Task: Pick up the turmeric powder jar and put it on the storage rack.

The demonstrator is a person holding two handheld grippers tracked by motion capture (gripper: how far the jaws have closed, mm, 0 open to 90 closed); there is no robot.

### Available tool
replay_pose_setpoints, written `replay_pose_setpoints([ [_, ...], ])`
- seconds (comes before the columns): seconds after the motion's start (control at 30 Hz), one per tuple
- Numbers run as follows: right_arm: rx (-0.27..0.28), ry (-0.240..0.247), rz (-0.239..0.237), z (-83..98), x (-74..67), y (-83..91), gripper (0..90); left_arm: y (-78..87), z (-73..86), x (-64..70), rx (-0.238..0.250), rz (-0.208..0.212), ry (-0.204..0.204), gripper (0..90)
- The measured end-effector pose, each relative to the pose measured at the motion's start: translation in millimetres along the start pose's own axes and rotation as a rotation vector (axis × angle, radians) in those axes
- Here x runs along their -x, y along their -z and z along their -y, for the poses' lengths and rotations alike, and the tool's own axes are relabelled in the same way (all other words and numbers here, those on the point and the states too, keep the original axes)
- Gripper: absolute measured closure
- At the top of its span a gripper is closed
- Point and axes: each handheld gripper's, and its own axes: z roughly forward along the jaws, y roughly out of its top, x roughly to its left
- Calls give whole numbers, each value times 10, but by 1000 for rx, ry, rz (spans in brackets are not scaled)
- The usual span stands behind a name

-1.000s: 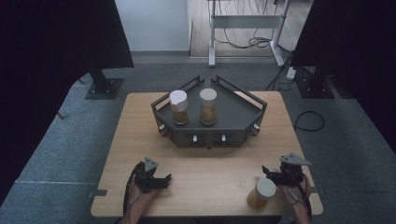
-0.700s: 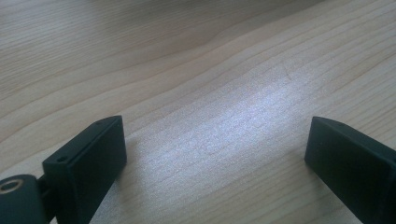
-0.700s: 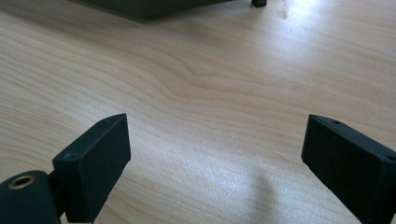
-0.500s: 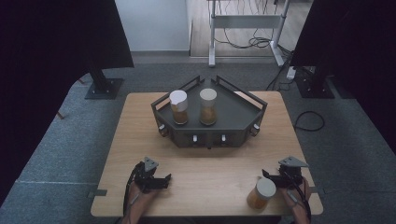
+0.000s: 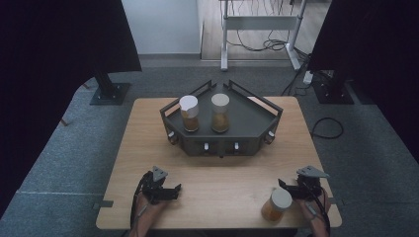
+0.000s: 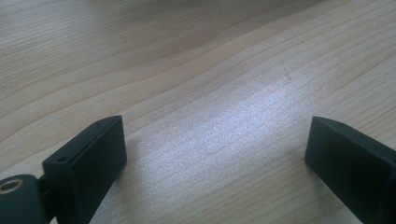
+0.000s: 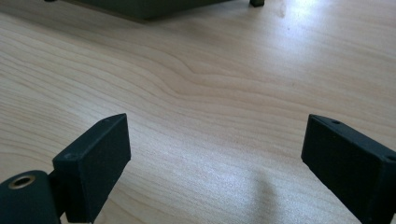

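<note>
A dark grey tray [image 5: 247, 123] stands at the middle back of the wooden table and holds two upright jars with white lids, one on its left [image 5: 189, 113] and one beside it [image 5: 220, 112]. A third white-lidded jar [image 5: 275, 204] of amber contents stands near the front right edge, just beside my right gripper [image 5: 286, 188] and outside its jaws. In the right gripper view the right gripper [image 7: 215, 154] is open over bare wood. My left gripper [image 5: 173, 191] rests at the front left. The left gripper [image 6: 215, 154] is open too, with nothing between its jaws.
The tray's lower edge [image 7: 154, 7] shows at the top of the right gripper view. Dark stands [image 5: 108, 91] and cables [image 5: 326, 128] lie on the grey floor beyond the table. Bare wood [image 5: 222, 182] stretches between the two grippers.
</note>
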Motion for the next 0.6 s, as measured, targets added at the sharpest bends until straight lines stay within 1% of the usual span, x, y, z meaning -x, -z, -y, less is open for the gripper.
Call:
replay_pose_setpoints([
  [0.3, 47, 9, -8, -13, -30, 92, 75, 0, 0, 0, 0, 0, 0, 49],
  [0.6, 91, 8, -16, -26, -37, 184, 76, 0, 0, 0, 0, 0, 0, 48],
])
